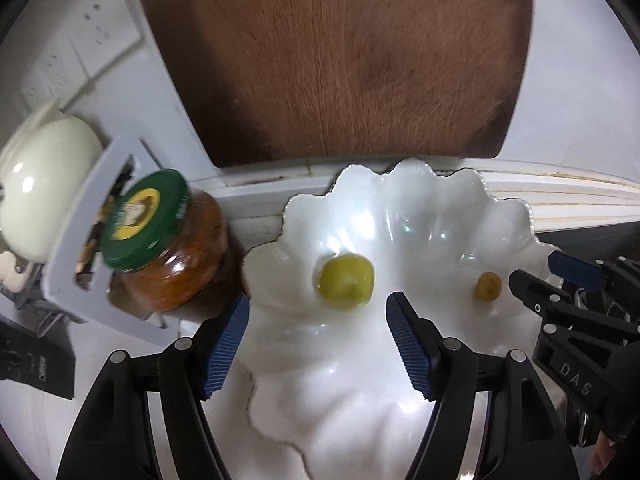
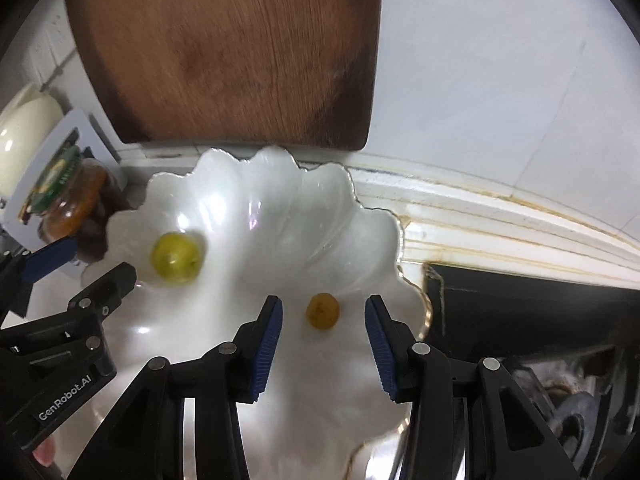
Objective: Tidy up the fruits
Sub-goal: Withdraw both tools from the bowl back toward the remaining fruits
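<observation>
"DAS" stands on the right gripper [image 1: 536, 276], "GenRobot.AI" on the left gripper [image 2: 96, 264]

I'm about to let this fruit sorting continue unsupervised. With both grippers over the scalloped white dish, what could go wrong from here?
1. The large green round fruit and small yellowish fruit lie loose on the glossy scalloped white dish; a nudge might roll them away.
2. The open left gripper and open right gripper work close together and may collide.
3. The tilted green-lidded glass jar leans beside the dish and could topple if bumped.

A white counter [image 2: 460, 216] carries a scalloped white dish [image 2: 256, 184] and a jar [image 1: 180, 256].
</observation>
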`<action>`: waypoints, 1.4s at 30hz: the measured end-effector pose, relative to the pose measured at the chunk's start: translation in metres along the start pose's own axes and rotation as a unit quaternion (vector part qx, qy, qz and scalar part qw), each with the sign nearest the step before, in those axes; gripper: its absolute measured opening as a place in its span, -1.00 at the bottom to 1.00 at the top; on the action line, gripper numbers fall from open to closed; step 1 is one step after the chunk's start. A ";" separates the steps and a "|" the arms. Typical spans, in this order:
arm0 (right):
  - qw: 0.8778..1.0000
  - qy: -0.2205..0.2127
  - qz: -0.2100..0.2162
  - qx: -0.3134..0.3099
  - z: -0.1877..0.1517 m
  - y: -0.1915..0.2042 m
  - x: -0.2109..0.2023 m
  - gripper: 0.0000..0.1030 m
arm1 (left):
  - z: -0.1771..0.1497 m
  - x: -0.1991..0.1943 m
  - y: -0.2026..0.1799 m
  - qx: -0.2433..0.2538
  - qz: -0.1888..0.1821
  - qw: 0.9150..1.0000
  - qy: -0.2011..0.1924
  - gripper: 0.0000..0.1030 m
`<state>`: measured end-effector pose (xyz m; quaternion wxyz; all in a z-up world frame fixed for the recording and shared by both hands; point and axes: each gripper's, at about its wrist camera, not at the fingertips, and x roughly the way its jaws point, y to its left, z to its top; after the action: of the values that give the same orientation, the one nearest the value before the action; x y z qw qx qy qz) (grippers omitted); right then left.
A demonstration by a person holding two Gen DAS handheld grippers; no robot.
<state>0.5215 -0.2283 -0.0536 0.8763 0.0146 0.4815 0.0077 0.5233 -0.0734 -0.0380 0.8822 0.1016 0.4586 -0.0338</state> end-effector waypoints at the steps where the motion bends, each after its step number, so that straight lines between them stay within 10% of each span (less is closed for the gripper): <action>1: 1.000 -0.005 0.002 -0.001 -0.002 0.000 -0.006 -0.14 | -0.003 -0.008 0.002 -0.001 0.000 1.000 -0.005 0.43; 42: 0.980 -0.189 -0.005 -0.062 -0.119 0.026 -0.204 0.13 | -0.131 -0.195 0.026 -0.014 0.006 0.983 -0.185 0.79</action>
<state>0.3120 -0.2053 0.0553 0.9507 -0.0407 0.3059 0.0300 0.3097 -0.0269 0.0520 0.9534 0.0839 0.2870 -0.0402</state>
